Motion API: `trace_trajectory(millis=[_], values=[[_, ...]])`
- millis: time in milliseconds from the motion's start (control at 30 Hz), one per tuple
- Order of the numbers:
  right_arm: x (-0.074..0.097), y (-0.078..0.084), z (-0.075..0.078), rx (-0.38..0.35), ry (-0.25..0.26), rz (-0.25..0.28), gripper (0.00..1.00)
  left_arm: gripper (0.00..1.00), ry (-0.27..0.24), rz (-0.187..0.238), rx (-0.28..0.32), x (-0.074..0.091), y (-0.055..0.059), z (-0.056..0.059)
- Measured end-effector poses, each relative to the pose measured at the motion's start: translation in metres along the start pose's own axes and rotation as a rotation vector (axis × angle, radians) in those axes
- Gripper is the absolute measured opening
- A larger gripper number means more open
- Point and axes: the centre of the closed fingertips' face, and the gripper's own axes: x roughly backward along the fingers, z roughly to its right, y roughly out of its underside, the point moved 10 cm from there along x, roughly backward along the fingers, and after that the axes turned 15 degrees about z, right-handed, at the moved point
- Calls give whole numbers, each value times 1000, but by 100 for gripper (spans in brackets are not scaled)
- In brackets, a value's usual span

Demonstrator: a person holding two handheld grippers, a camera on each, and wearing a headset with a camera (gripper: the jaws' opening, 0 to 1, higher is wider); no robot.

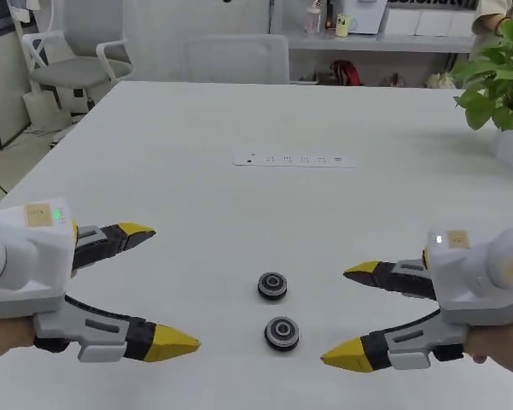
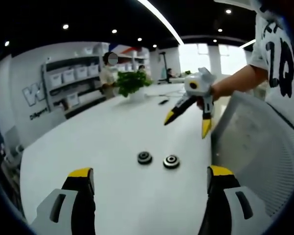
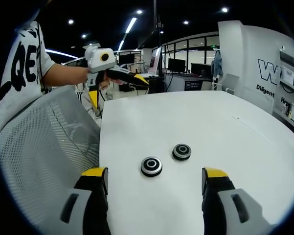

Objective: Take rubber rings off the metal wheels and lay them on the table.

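1. Head view: both grippers hover empty above the table (image 1: 196, 154). The left gripper (image 1: 166, 289) is at 9 o'clock of the metal wheels (image 1: 282, 333) and the right gripper (image 1: 337, 314) at 3 o'clock. Each has its jaws spread wide and pointing inward.
2. The nearer wheel (image 1: 282, 333) and the farther wheel (image 1: 272, 286) lie flat on the table, near each other but not touching. The farther one is at about 12 o'clock of the nearer. Neither gripper touches them.
3. Each wheel has a dark outer band, which I take for the rubber rings (image 1: 261, 287). Both look seated on their wheels, so the task seems hardly begun.
4. The wide jaws on either side read as readiness. Probably one gripper will pin a wheel while the other peels its ring, and flanking gives both a straight way in.
5. Left gripper view and right gripper view each show the two wheels ahead, between that view's own yellow-tipped jaws, across bare tabletop.
6. A white socket strip (image 1: 294, 160) lies at 12 o'clock of the wheels, well apart. A potted plant (image 1: 499, 77) is at 2 o'clock by the table's edge, and an office chair (image 1: 77, 55) at 10 o'clock beyond it. A mesh chair back (image 2: 254, 147) stands beside the table's near edge.
7. Nothing lies between jaws and wheels. The one hindrance I foresee is their closeness: a wide jaw reaching for one wheel could knock the other.
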Motion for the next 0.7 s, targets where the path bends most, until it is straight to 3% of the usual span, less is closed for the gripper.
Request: trace_trajectory(millis=[300, 700], values=[[-13, 3, 2, 37, -62, -31, 68, 93, 55, -21, -15, -18, 3, 0], [-24, 10, 6, 42, -106, -63, 57, 82, 112, -47, -12, -36, 14, 2]])
